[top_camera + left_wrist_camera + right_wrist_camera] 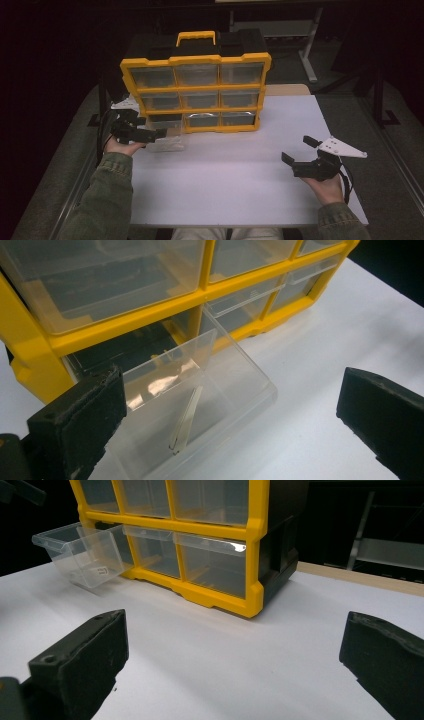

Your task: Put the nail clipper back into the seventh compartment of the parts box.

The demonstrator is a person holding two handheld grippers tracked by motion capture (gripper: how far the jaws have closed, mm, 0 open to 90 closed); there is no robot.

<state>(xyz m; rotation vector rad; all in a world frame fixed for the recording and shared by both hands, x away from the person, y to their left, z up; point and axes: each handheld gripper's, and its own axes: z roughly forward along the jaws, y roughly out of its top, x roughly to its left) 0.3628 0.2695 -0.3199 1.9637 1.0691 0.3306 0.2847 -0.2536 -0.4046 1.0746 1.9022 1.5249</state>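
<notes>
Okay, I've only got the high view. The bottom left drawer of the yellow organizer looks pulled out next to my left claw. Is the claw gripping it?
Observer: No. In the left gripper view the left claw has its jaws wide open. The clear drawer lies ahead, ungripped.
Operator: Is the drawer right out of the organizer?
Observer: The right gripper view shows it tilted, front end down on the table and back end up at its slot in the organizer. I cannot tell if it is fully free.
Operator: Anything inside it?
Observer: The left gripper view shows a thin clear divider crossing it, and nothing else.
</notes>
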